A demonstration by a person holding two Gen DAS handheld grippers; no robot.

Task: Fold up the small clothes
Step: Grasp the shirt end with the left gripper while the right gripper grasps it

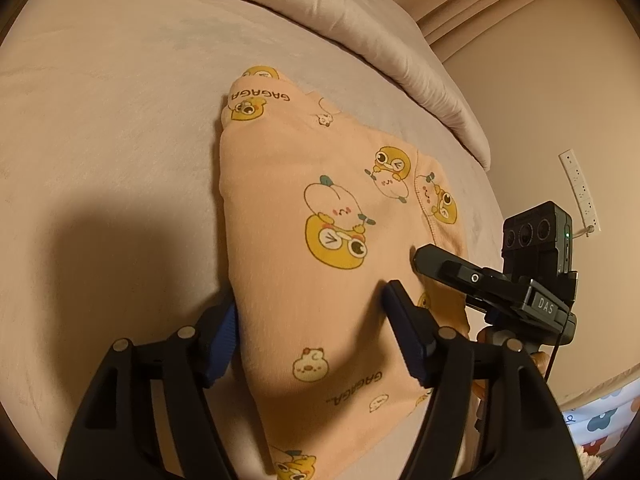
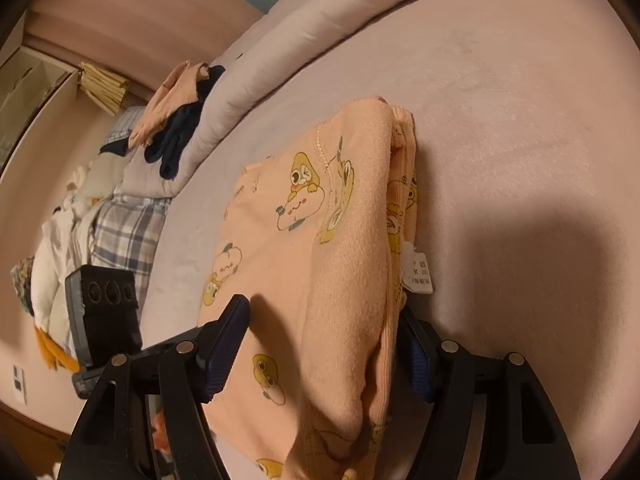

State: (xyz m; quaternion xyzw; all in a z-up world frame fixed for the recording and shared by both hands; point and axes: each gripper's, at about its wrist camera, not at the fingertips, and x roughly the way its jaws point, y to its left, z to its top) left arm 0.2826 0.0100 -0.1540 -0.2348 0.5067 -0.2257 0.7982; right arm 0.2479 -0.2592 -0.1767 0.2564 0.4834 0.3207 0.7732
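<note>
Both wrist views look down, close, on the same folded garment [image 1: 320, 248].

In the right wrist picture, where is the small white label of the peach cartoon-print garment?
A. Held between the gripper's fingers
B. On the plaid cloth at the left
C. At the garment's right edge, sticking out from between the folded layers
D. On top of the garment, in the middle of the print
C: the white label sticks out from between the folded layers at the right edge of the peach garment, clear of the fingers.
</note>
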